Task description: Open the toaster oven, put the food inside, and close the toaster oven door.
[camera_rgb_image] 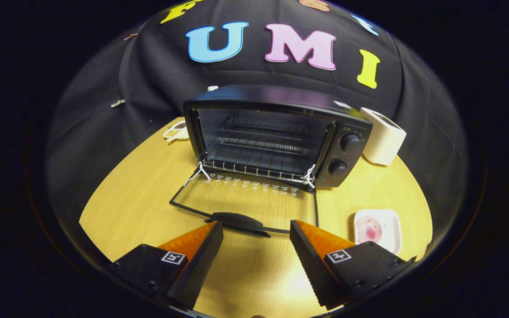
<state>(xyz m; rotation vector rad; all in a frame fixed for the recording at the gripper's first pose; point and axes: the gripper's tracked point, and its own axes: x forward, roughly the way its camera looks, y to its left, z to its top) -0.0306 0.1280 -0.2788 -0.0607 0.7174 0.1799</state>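
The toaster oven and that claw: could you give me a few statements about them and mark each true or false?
1. The toaster oven has its door folded down open. True.
2. The claw grips the door handle. False: its fingers are spread, holding nothing, with the handle just ahead.
3. Food already sits on the oven rack. False: the rack is bare; the pink food lies on a white tray beside the door.
4. A white appliance stands beside the oven. True.

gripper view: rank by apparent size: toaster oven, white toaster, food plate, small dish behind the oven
1. toaster oven, door down
2. white toaster
3. food plate, close to the toaster's size and nearer the camera, so that order is unsure
4. small dish, partly hidden

The gripper is open and empty.
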